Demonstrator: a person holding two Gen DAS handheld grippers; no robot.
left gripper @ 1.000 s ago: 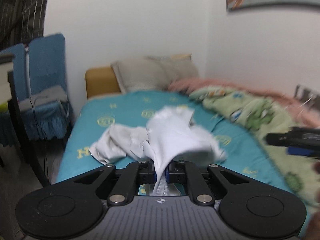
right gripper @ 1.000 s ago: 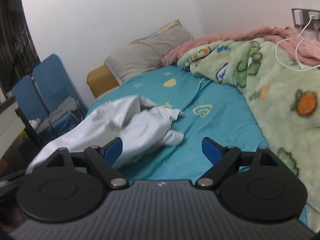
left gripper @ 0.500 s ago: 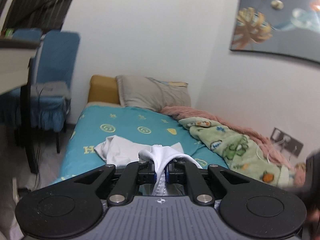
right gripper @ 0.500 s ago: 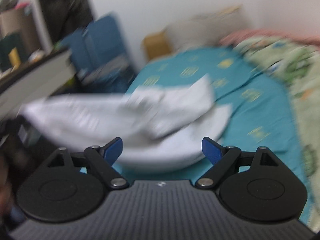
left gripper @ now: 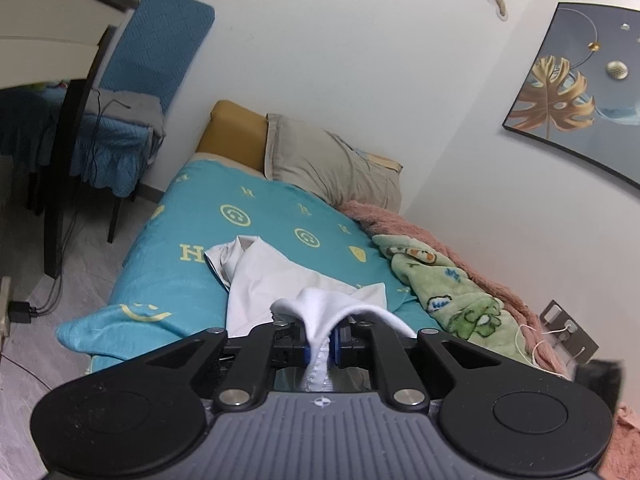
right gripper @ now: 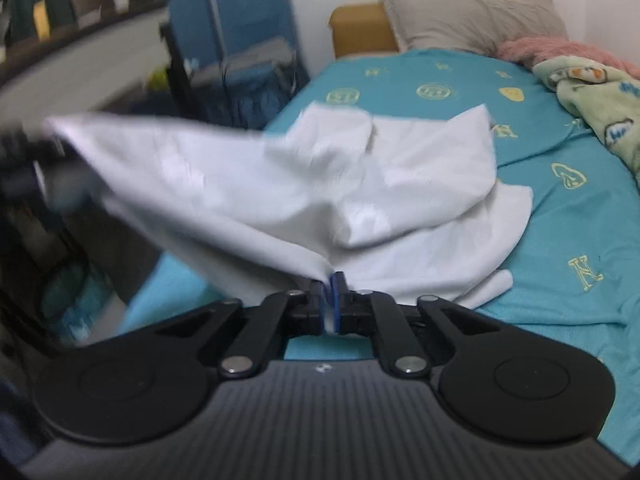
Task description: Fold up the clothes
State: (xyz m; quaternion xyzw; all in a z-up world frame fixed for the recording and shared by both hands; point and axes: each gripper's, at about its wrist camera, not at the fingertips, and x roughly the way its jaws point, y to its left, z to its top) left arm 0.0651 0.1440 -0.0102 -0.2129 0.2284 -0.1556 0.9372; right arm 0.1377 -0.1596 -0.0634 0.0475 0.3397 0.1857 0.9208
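A white garment (left gripper: 280, 280) lies partly on the teal bed sheet (left gripper: 192, 216) and is lifted at two edges. My left gripper (left gripper: 321, 346) is shut on a bunched hem of it. In the right wrist view the white garment (right gripper: 360, 184) stretches in a taut sheet from my right gripper (right gripper: 330, 295), which is shut on its edge, up to the far left, where the blurred left gripper (right gripper: 24, 160) holds it. The rest of the cloth rests crumpled on the bed.
A grey pillow (left gripper: 332, 168) and mustard headboard (left gripper: 232, 132) are at the bed's far end. A green cartoon blanket (left gripper: 452, 292) and pink blanket (left gripper: 404, 228) line the wall side. A blue-covered chair (left gripper: 132, 92) and dark desk (left gripper: 60, 160) stand left.
My right gripper, open one second ago, has closed on the garment's edge. My left gripper has risen and pulled back with its hold, and the cloth is now stretched between both grippers.
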